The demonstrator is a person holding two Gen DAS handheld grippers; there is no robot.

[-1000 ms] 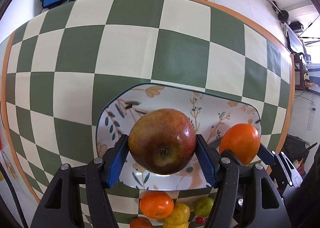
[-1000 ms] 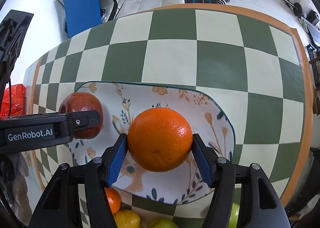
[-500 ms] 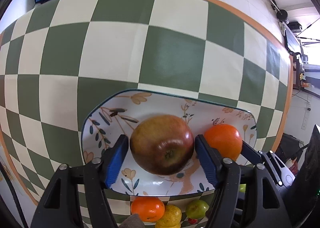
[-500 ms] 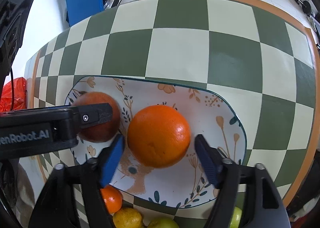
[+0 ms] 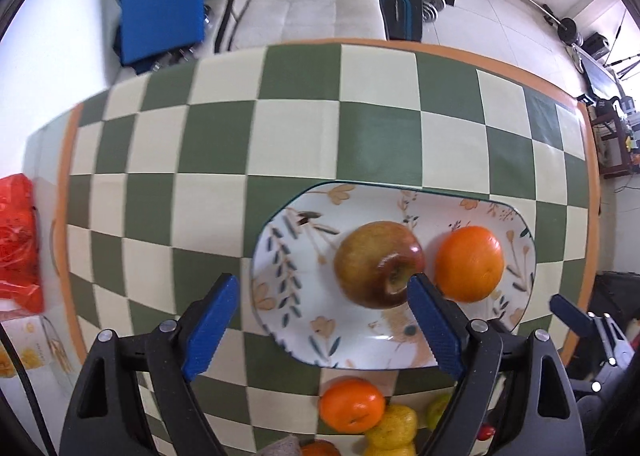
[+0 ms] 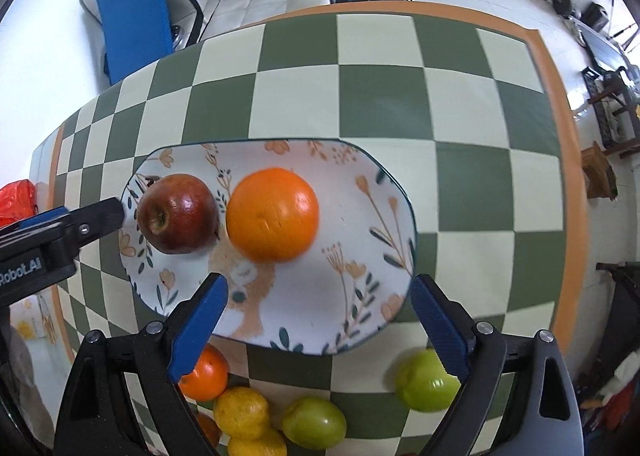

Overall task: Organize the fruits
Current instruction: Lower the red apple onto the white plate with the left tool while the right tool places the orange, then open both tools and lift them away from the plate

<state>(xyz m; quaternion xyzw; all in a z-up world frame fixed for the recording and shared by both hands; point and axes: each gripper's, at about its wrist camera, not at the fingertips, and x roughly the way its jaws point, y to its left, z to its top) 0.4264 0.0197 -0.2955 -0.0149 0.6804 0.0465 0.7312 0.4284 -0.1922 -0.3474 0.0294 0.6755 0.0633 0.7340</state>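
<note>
On the green-and-cream checkered table (image 6: 380, 104) with its orange border lies an oblong white ceramic plate painted with leaves and orange flowers (image 6: 360, 216); a dark red apple (image 6: 178, 213) sits toward the plate's left end and a large round orange (image 6: 273, 214) sits just beside it, nearer the middle, the two close enough that I cannot tell whether they touch; from the left wrist view the same red apple (image 5: 378, 264) and orange (image 5: 469, 263) rest side by side on the plate (image 5: 288, 264).

The left hand-held gripper (image 5: 322, 316) has its blue-padded jaws spread wide and holds nothing; its right fingertip lies over the near side of the apple in that view, its left one over the table beside the plate; the right hand-held gripper (image 6: 318, 312) is likewise spread and empty, hovering over the plate's near edge, apart from the orange.

Off the plate, near its front edge, loose fruit lies on the table: a small tangerine (image 6: 206, 374), yellow citrus fruits (image 6: 240, 412) and two green fruits (image 6: 314, 422).
</note>
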